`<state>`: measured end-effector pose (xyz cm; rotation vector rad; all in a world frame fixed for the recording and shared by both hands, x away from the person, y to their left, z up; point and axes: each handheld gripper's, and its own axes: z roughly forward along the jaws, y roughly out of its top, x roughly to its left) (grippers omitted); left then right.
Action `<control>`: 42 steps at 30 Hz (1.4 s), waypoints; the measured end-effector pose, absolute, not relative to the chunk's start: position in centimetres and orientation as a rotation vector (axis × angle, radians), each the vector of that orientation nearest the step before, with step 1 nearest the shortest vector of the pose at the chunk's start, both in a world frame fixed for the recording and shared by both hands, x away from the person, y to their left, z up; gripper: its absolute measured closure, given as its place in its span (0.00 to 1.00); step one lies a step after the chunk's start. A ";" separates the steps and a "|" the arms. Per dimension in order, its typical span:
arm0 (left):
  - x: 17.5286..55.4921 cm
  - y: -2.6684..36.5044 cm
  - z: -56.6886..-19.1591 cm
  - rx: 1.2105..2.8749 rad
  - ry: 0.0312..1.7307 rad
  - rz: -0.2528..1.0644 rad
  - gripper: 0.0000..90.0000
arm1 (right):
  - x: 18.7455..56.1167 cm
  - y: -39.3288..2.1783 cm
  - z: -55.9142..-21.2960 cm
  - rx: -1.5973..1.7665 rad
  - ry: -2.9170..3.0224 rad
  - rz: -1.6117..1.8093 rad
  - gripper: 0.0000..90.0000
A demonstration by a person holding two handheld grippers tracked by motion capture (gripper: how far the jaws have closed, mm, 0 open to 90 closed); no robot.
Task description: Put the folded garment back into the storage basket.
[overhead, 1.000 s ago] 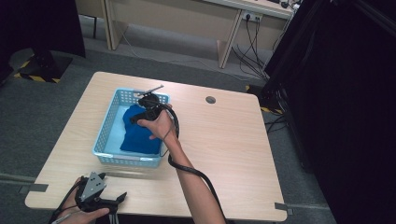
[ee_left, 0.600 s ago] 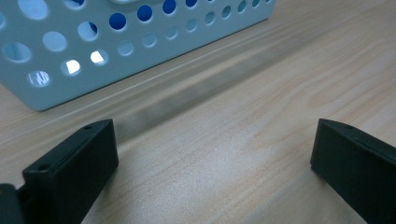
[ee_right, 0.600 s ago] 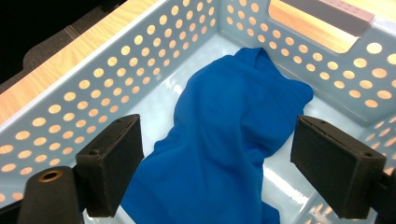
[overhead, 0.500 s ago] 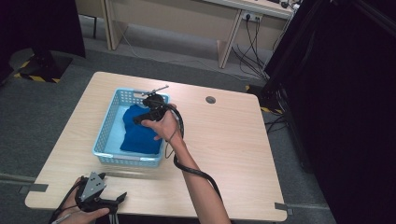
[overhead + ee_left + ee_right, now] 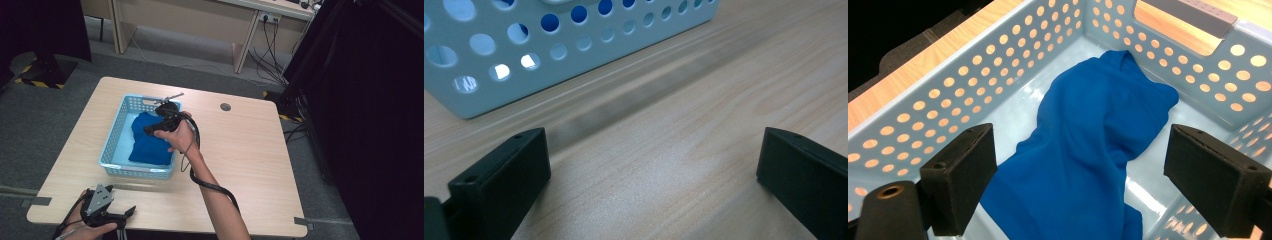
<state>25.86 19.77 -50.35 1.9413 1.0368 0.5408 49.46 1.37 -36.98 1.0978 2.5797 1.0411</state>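
Left gripper (image 5: 112, 216) sits parked at the table's (image 5: 260, 165) near-left corner, jaws wide apart, nothing between them. Cloth (image 5: 149, 142) lies loose in the basket (image 5: 114, 134) toward the far-left corner. Right gripper (image 5: 152, 129) above it has lifted slightly since a second ago — jaws just been opening, now wide and empty — looks like the drop is done.

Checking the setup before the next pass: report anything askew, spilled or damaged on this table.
Nothing stands out. The blue cloth lies crumpled but wholly inside the light blue basket, which sits upright on the table. No spill or damage shows. The right gripper hangs open over the cloth.
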 end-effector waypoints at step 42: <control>25.9 19.7 -50.4 1.939 1.038 0.541 0.00 | 47.3 -3.3 -36.3 1.041 2.541 1.096 0.16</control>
